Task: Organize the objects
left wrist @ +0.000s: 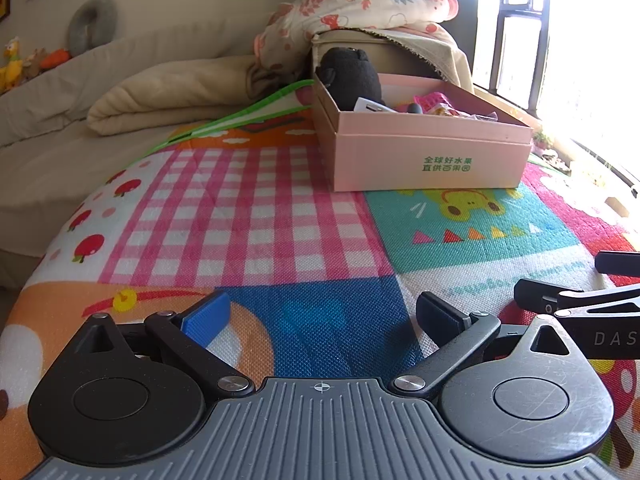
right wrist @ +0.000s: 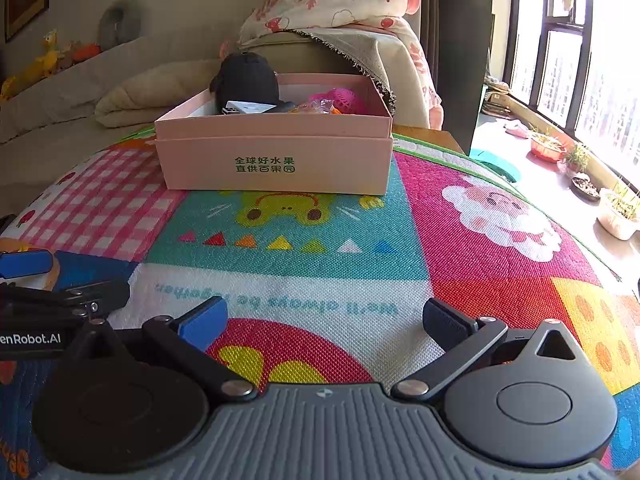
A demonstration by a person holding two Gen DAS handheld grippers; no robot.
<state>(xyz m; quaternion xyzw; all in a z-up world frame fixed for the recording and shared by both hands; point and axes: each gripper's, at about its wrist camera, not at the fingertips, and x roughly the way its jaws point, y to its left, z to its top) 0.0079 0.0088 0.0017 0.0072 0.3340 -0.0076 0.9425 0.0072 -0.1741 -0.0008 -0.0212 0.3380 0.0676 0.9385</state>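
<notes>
Both tongs stand wide with nothing between their fingers, low over the bright play mat.

From the left wrist view, the left gripper [left wrist: 322,320] fills the bottom of the frame, its blue pad at lower left and its black pad at lower right, well apart. The pink box [left wrist: 432,152] sits in the upper right of centre, ahead and off to the right of the fingers, well apart from them across the mat [left wrist: 256,208]. Its long side runs away toward the upper right, with one corner turned toward the camera. A black plush toy [left wrist: 350,74] leans up out of its far left end, and a white card and some pink things show just over the rim. The right gripper [left wrist: 576,280] pokes in at the right edge, just beside the left one.

From the right wrist view, the right gripper [right wrist: 324,320] spans the bottom of the frame, likewise spread and empty. Here the box [right wrist: 276,160] lies nearly straight ahead in the upper centre, its long printed face square to the camera and running left to right. The plush toy [right wrist: 246,78] rises at its back left, and pink netting lies to the right inside. The left gripper [right wrist: 60,276] shows at the left edge.

I judge the right one better lined up with the box; no loose thing shows on the mat between them.
</notes>
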